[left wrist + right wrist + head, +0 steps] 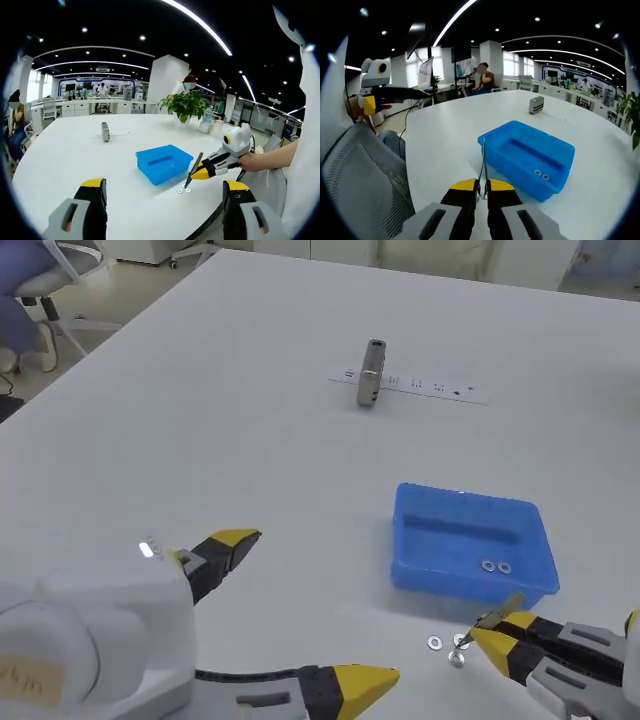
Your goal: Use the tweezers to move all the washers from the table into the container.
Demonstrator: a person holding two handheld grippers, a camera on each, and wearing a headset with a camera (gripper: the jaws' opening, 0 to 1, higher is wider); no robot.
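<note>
You're clamping the slim metal tweezers (483, 155) in your right gripper (481, 184), tips pointing at the small silver washers (434, 643) beside the blue plastic container (470, 502). Your left gripper (315, 607) is gaping, farther off.

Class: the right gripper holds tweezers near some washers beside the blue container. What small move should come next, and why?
Probably ease the tweezers, clamped in the right gripper, down onto the nearest washer and pinch it. Their tip hangs right by it on the table, beside the blue container, which already holds two washers.
</note>
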